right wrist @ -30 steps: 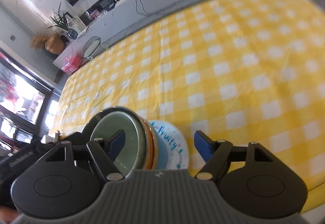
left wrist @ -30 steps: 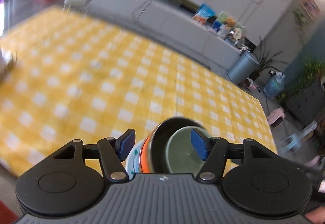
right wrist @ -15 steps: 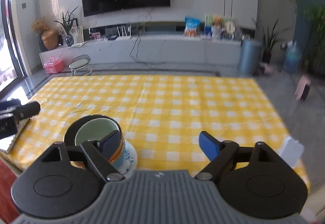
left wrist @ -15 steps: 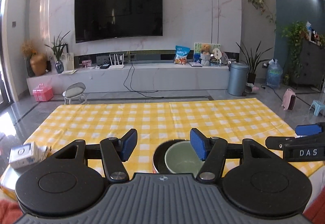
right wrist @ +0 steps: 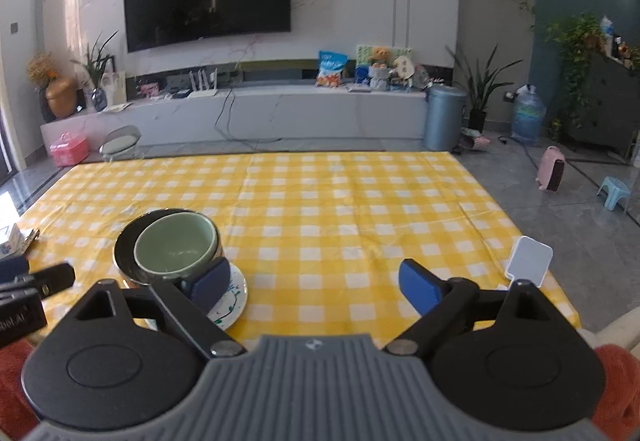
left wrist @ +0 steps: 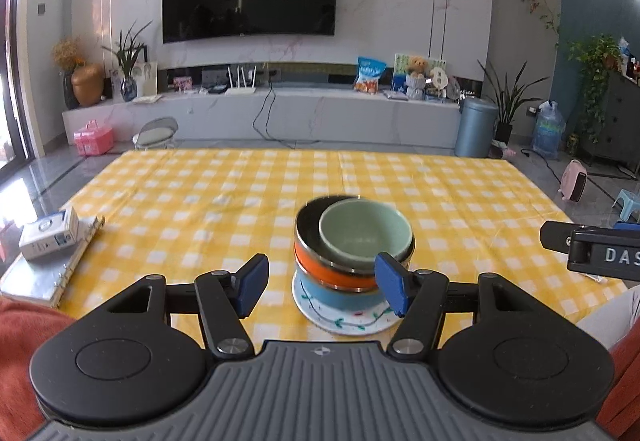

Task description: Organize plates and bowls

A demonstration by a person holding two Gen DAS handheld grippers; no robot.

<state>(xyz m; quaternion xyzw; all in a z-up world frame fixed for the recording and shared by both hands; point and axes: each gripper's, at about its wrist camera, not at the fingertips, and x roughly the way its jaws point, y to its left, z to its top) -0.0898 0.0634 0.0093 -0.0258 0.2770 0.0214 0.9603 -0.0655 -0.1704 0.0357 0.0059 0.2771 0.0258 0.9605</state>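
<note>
A stack of dishes stands on the yellow checked tablecloth (left wrist: 200, 201). A pale green bowl (left wrist: 366, 233) sits in a dark bowl with an orange outside (left wrist: 320, 267). Under that come a blue bowl (left wrist: 332, 293) and a white painted plate (left wrist: 344, 321). My left gripper (left wrist: 322, 289) is open just short of the stack, nothing between its pads. My right gripper (right wrist: 316, 283) has empty jaws that are opening. The green bowl (right wrist: 176, 245) and the plate (right wrist: 234, 301) lie to its left, partly behind its left finger (right wrist: 212, 281).
A white box (left wrist: 50, 233) lies on a binder at the table's left edge. A small white card (right wrist: 528, 261) stands at the right front corner. Each gripper shows at the other view's edge. Red-orange fabric fills the lower corners.
Both views have rolled level from a tilt. Both grippers have drawn back from the stack, which now stands farther ahead. The right jaws have spread wider.
</note>
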